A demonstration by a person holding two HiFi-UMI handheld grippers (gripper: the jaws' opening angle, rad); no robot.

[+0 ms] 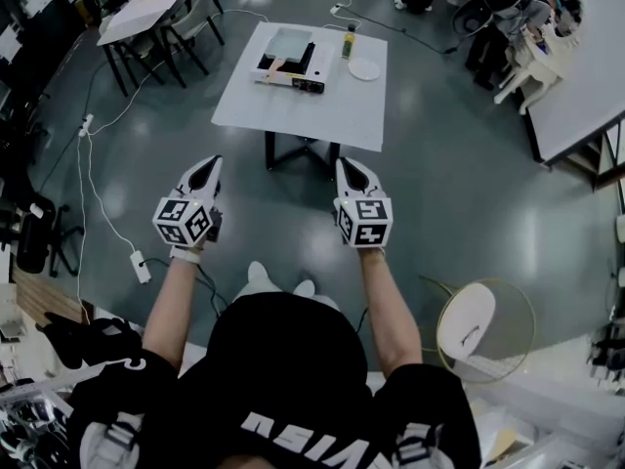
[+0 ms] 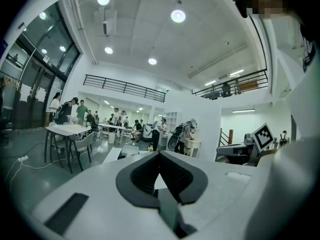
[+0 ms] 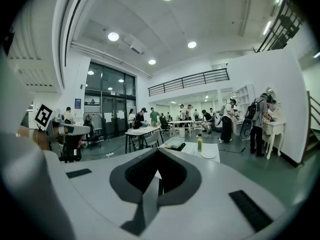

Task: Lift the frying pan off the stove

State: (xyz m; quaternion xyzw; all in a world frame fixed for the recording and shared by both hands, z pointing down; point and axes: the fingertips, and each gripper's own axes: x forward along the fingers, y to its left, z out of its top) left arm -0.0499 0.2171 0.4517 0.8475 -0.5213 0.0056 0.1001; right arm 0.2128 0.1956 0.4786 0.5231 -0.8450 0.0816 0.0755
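On the floor at far left a white power strip [image 1: 141,267] lies at the end of a cable, well apart from everything else. The left gripper [image 1: 207,168] is held out in front of the person at about waist height, pointing roughly level toward the table; its own view shows the jaws pressed together with nothing between them. Ahead, beyond both grippers and well out of reach, stands a white table [image 1: 293,115]. At its far end sits a black portable stove [image 1: 312,64], and the frying pan [image 1: 289,44] rests on top of it, its handle pointing toward the table's left front. Just right of the stove stands a small yellow bottle [image 1: 348,43], and a white plate [image 1: 364,68] lies beside that. The right gripper [image 1: 350,169] is level with the left one, its jaws also fully closed and empty. At lower right is a round white stool [image 1: 467,322].
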